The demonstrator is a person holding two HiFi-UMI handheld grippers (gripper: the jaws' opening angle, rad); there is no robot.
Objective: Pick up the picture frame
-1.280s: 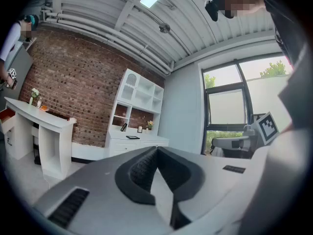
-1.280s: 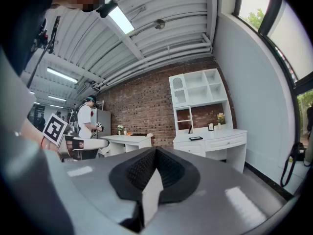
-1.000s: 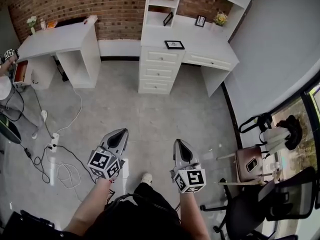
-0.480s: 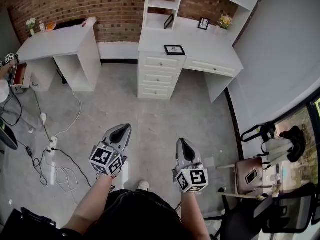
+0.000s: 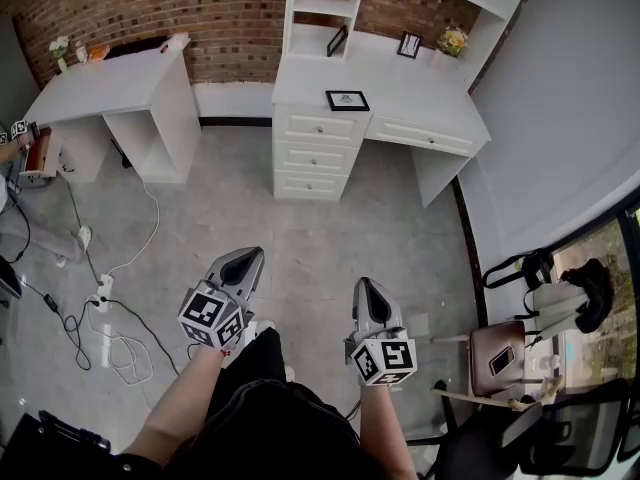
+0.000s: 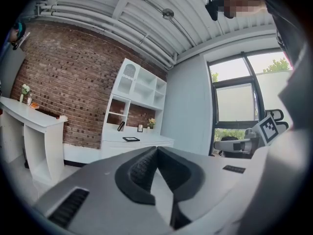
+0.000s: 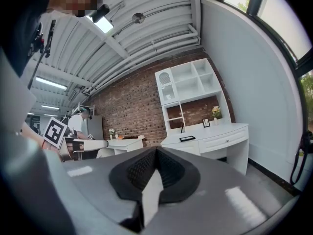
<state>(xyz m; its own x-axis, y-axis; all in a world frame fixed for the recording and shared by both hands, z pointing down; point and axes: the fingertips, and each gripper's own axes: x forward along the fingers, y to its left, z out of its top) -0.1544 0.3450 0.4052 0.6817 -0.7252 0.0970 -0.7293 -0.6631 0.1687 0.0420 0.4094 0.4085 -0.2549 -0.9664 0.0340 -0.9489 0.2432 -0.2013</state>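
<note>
Head view: picture frame (image 5: 347,100) lies flat on the white desk (image 5: 425,108) by the brick wall (image 5: 220,8); grey floor (image 5: 330,218) separates it from left gripper (image 5: 244,258) and right gripper (image 5: 366,288).
Left gripper view: jaws pressed together, empty; frame well ahead.
Right gripper view: jaws together, nothing held; frame on the desk beyond.

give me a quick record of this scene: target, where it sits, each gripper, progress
target: black picture frame, lying flat
location: top of the white desk, above the drawers
also on desk: two more frames at the back, one leaning, one upright
left gripper: shut, empty
right gripper: shut, empty
progress: frame not reached; grey floor lies between grippers and desk
</note>
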